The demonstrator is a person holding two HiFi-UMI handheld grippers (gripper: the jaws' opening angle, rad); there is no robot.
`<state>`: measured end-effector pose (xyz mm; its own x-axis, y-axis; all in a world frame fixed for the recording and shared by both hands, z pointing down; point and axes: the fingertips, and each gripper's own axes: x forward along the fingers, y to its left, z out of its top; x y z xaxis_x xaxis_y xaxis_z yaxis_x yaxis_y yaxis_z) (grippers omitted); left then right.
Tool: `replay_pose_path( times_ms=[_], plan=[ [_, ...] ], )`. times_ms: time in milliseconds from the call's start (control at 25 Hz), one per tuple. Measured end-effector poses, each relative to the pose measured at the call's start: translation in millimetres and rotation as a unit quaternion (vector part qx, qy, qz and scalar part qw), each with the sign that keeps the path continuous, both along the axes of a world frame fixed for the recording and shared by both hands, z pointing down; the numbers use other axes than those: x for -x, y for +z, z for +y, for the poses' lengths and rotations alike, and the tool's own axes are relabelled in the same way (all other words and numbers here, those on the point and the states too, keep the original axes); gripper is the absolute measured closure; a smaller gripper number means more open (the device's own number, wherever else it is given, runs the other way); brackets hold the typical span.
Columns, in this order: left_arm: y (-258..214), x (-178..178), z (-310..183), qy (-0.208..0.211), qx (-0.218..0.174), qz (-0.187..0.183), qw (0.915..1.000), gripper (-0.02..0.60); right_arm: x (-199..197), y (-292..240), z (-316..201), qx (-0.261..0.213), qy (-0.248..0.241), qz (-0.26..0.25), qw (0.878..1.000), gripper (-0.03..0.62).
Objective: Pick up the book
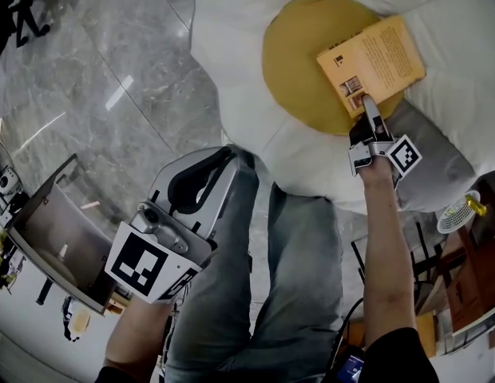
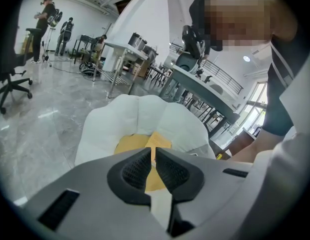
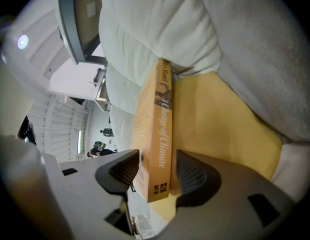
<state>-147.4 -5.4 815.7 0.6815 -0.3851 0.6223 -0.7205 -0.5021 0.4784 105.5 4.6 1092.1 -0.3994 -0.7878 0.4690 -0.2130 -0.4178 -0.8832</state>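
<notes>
An orange book (image 1: 375, 58) lies on the round yellow cushion (image 1: 299, 62). My right gripper (image 1: 366, 108) reaches its near corner. In the right gripper view the book (image 3: 157, 134) stands edge-on between the two jaws of the right gripper (image 3: 157, 171), spine toward me. The left pad is close to the cover. A slim gap shows beside the right pad, so the jaws stand open around the book. My left gripper (image 1: 219, 166) hovers over the person's lap, away from the book. Its pads (image 2: 137, 166) are shut with nothing between them.
A white petal-shaped cushion (image 1: 247, 102) surrounds the yellow one, with a grey pillow (image 1: 427, 158) at its right. Marble floor (image 1: 96, 78) lies left. The person's jeans-clad legs (image 1: 287, 278) fill the lower middle. A cart (image 1: 56, 238) stands at lower left. Tables (image 2: 125, 49) and people (image 2: 45, 24) are far off.
</notes>
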Motion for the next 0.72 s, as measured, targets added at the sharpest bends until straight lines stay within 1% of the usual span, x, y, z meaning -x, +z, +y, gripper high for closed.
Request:
replay_pose_path(
  times_ms=[200, 320, 520, 720],
  plan=[
    [-0.5, -0.4, 2.0, 0.006, 0.003, 0.002, 1.0, 0.565, -3.7, -4.6, -2.0, -0.016, 0.028, -0.02, 0.999, 0.358],
    [-2.2, -3.3, 0.4, 0.008, 0.002, 0.005, 1.0, 0.565, -2.8, -9.4, -5.2, -0.024, 0.035, -0.03, 0.999, 0.358],
    [-6.8, -6.2, -1.0, 0.012, 0.002, 0.008, 0.9999, 0.565, 6.7, -27.3, -17.1, -0.061, 0.014, -0.054, 0.997, 0.358],
    [-8.1, -7.2, 0.2, 0.014, 0.003, 0.01, 0.9999, 0.565, 14.8, -36.3, -26.8, -0.074, 0.004, -0.067, 0.995, 0.358]
  ],
)
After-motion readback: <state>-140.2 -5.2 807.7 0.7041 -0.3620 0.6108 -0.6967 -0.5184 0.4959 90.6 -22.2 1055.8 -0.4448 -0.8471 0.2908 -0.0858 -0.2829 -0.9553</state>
